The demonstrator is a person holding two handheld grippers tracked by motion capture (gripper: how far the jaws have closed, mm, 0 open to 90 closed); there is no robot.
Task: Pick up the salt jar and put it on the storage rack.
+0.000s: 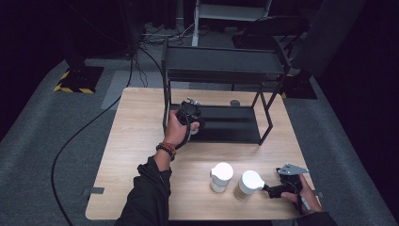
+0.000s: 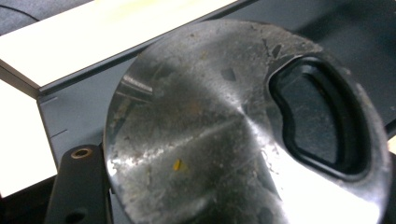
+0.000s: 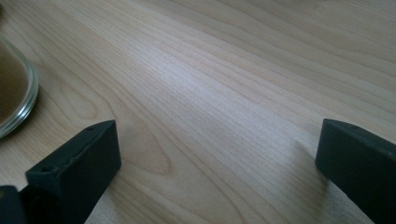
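My left gripper (image 1: 190, 114) is at the left end of the black rack's lower shelf (image 1: 235, 127). It is shut on a round, scratched metal lid (image 2: 201, 135) with a black-rimmed kidney-shaped opening; one black finger (image 2: 77, 186) shows at the lid's lower left, the other is hidden behind it. Two white-capped jars (image 1: 221, 176) (image 1: 248, 184) stand near the table's front edge. My right gripper (image 1: 271, 190) lies low on the table just right of the right jar. Its jaws stand wide apart over bare wood (image 3: 219, 154), with the jar's glass base (image 3: 14, 93) at the left edge.
The black two-tier rack (image 1: 226, 61) takes up the back middle of the wooden table (image 1: 136, 141). A small grey round object (image 1: 235, 103) lies behind the lower shelf. A black cable (image 1: 80, 134) runs over the grey floor at the left.
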